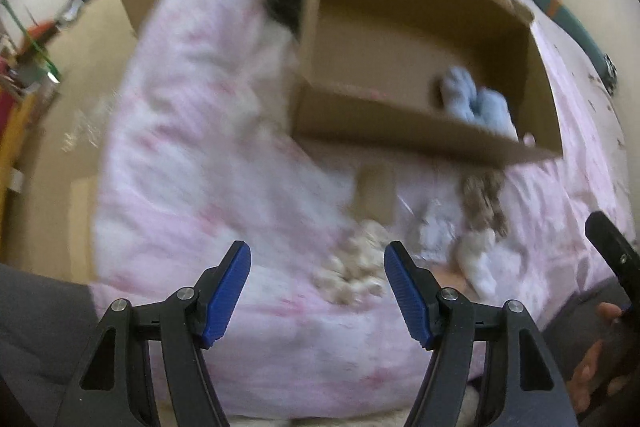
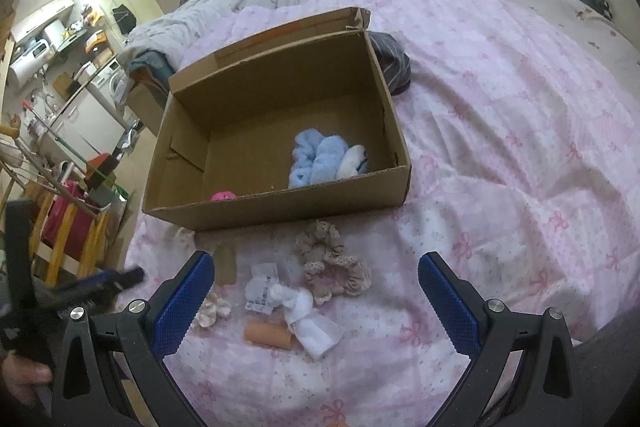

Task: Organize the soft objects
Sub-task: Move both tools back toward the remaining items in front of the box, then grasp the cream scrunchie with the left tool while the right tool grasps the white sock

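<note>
Though tilted down, left gripper (image 1: 318,267) empty.

Scrunchies (image 2: 334,263) before box (image 2: 280,205)

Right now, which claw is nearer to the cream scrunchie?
Left. The left claw hangs open right over the cream scrunchie; the right claw sits farther off, the scrunchie beside its left finger.

right tool (image 2: 316,291): jaws apart, empty | cardboard box (image 2: 280,205): blue socks (image 2: 318,161) inside | scrunchies (image 2: 330,265) before it
</note>
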`<state>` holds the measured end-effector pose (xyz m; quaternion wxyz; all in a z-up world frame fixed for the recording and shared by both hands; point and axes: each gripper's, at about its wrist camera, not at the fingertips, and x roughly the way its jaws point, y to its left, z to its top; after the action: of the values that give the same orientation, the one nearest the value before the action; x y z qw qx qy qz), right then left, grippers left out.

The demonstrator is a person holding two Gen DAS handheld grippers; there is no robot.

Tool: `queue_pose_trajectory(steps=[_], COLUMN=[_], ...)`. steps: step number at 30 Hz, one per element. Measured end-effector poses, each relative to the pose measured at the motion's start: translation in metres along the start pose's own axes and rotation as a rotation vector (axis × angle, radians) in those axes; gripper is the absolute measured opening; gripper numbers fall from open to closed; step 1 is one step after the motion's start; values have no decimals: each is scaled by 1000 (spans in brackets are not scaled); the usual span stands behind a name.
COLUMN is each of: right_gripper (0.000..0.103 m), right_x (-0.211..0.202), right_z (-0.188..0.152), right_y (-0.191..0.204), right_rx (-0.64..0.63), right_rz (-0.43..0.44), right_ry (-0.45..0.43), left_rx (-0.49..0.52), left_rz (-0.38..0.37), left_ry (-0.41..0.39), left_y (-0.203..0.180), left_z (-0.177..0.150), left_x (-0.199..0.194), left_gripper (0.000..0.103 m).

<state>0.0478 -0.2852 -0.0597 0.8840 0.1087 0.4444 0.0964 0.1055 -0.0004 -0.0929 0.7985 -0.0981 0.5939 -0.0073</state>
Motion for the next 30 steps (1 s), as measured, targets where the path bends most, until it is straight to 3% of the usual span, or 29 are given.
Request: queue_pose_trajectory(steps=[5, 8, 11, 13, 14, 22, 27, 30], right_gripper=[103, 103, 103, 103, 103, 103, 103, 103], right_x=[7, 9, 11, 13, 14, 32, 50, 66], right_z=[0, 1, 2, 2, 2, 0, -11, -24], right_y=[-8, -15, -19, -20, -21, -24, -25, -30], right_rx=[40, 69, 88, 98, 102, 123, 176, 304], right_rz=[-10, -5, -2, -1, 0, -21, 61, 125], right_ry=[27, 38, 44, 48, 50, 119, 254, 353], left_rx=[71, 63, 81, 87, 68, 26, -9, -24], left_rz=[4, -2, 37, 38, 18, -21, -33, -28], left_ry=[104, 176, 178, 189, 203, 163, 62, 17], left_y=[-25, -28, -30, -31, -28, -16, -6, -5], left_z=[-1, -4, -8, -10, -12, -24, -35, -29], left_x=[41, 61, 66, 68, 67, 35, 2, -6], left_gripper=[67, 63, 39, 13, 10, 7, 7, 7])
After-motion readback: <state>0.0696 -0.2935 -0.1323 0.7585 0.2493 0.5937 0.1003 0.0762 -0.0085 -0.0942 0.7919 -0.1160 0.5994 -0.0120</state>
